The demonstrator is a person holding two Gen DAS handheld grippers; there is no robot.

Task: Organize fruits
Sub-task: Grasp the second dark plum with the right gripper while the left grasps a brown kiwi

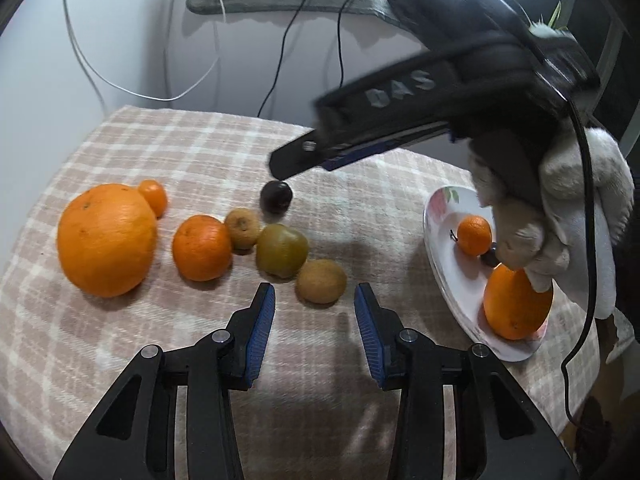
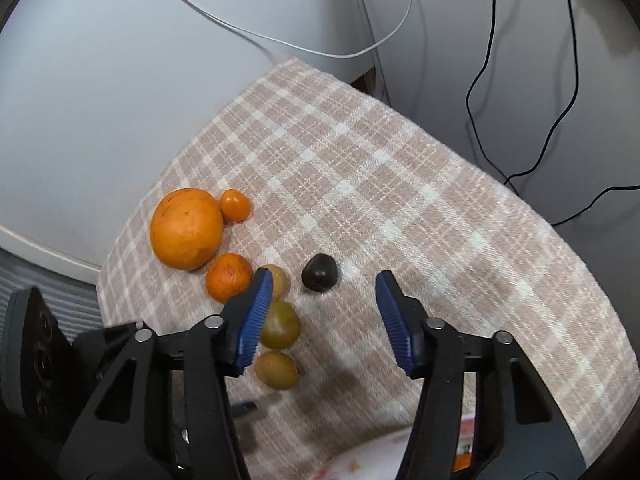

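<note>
Left gripper [image 1: 315, 310] hangs low over the checked cloth [image 1: 200, 148], jaws spread wide, nothing held; a brown kiwi [image 1: 321, 281] sits just past its tips. Right gripper [image 2: 324, 300] also wide open and empty, above the dark plum [image 2: 320, 271]. Left of the plum: two more kiwi-like fruits [image 2: 279, 324], a mandarin [image 2: 229, 277], a big orange [image 2: 187, 228] touching a small tangerine [image 2: 236, 205]. Right of the plum, a white plate [image 1: 444, 248] holds an orange [image 1: 516, 304], a small mandarin [image 1: 474, 235] and a dark fruit, partly hidden by the gloved hand [image 1: 560, 208]. Cables [image 2: 488, 64] hang behind the cloth.
</note>
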